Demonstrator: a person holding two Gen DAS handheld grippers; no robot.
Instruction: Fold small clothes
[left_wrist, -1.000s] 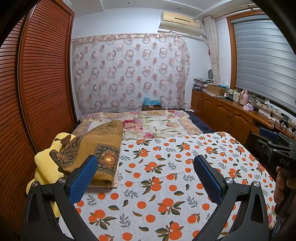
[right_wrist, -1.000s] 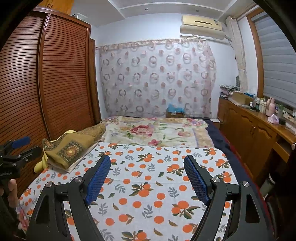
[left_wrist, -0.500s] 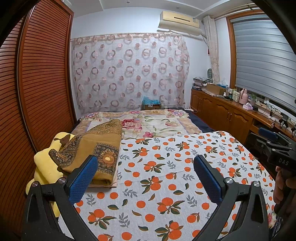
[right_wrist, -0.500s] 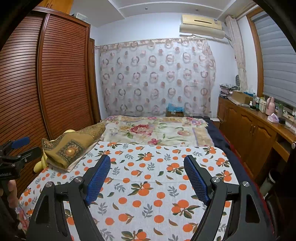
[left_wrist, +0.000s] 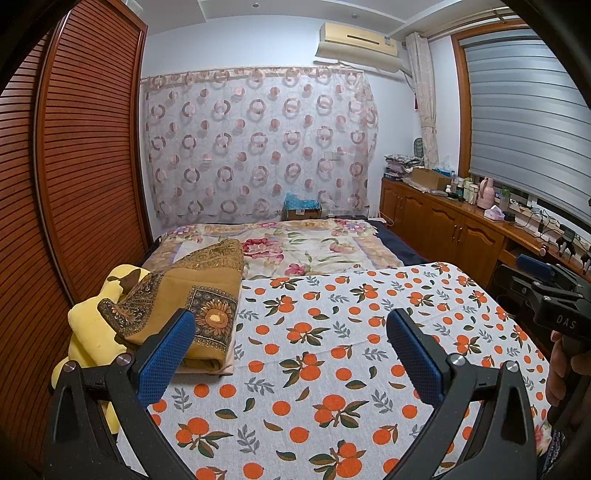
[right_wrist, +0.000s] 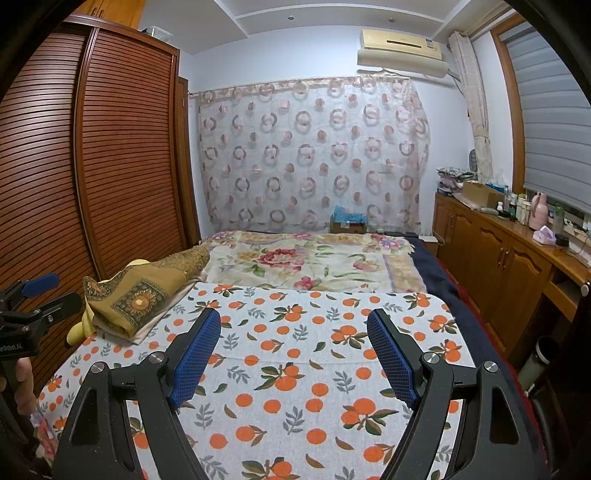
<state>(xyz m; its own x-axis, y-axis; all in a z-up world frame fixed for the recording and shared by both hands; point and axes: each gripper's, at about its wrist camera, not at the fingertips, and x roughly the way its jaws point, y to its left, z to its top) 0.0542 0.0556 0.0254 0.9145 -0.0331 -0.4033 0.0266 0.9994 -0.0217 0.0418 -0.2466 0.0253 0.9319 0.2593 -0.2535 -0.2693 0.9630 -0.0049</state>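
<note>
A folded brown cloth with a sunflower pattern (left_wrist: 184, 299) (right_wrist: 147, 291) lies at the left edge of the orange-print sheet (left_wrist: 332, 350) (right_wrist: 314, 350), on top of a yellow cloth (left_wrist: 92, 332) (right_wrist: 83, 326). My left gripper (left_wrist: 290, 326) hangs open above the sheet, its blue pads empty, with the brown cloth just beyond its left finger. My right gripper (right_wrist: 293, 326) also stands open and empty over the middle of the sheet. Each view shows the other gripper at its edge, held by a hand (left_wrist: 565, 369) (right_wrist: 22, 384).
A floral bedspread (left_wrist: 306, 247) covers the bed beyond the sheet. A slatted wooden wardrobe (left_wrist: 74, 166) runs along the left. A wooden cabinet (left_wrist: 461, 232) with bottles and boxes stands on the right under the window. A patterned curtain (left_wrist: 258, 140) hangs at the back.
</note>
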